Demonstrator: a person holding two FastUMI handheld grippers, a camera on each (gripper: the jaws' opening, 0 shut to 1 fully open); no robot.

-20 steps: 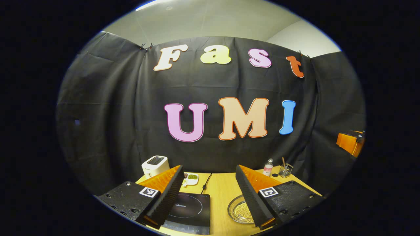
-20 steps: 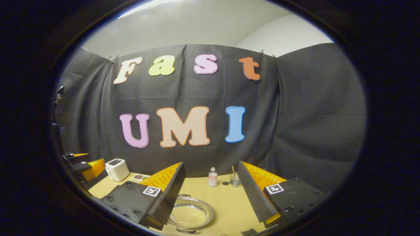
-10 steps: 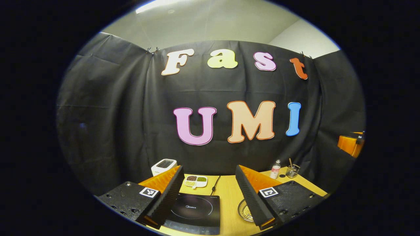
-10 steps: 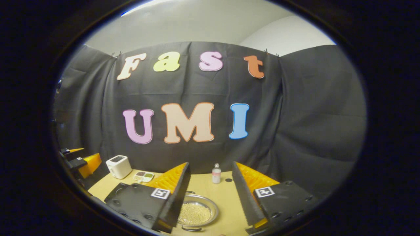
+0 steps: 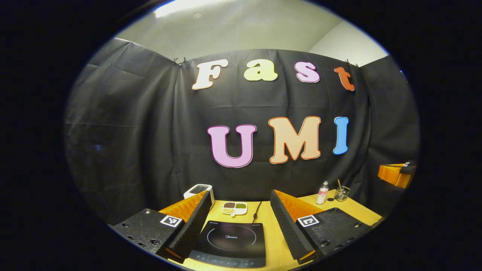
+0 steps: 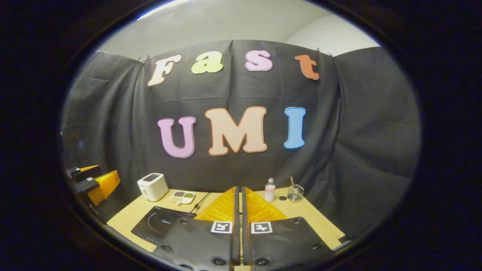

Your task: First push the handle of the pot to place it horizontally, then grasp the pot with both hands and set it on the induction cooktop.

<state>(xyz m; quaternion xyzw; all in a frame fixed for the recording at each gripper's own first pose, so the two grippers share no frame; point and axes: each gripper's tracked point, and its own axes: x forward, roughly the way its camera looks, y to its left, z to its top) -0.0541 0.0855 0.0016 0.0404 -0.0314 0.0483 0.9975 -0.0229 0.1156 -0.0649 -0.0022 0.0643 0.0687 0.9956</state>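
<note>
My left gripper [image 5: 240, 192] is open and hangs above the near edge of the wooden table [image 5: 272, 235]. Between its fingers lies the black induction cooktop [image 5: 229, 242], flat with a ring marked on it. My right gripper [image 6: 238, 189] is shut, its two fingers pressed together with nothing between them. In the right gripper view the cooktop [image 6: 160, 224] lies on the table to the left of those fingers, and the left gripper [image 6: 96, 180] hangs at the far left edge. At the right edge of the left gripper view, the right gripper [image 5: 395, 174] hangs above the table's right end.
A white toaster [image 6: 152, 186] stands at the back left. A small divided dish of beans [image 6: 182, 196] lies beside it, with the cooktop's cord behind. A small bottle [image 6: 269, 190] and a glass with a stick [image 6: 295, 192] stand at the back right.
My right gripper went from wide open to shut. The metal pot that lay between its fingers is now behind them. The left gripper view swung left, bringing the cooktop between its fingers.
</note>
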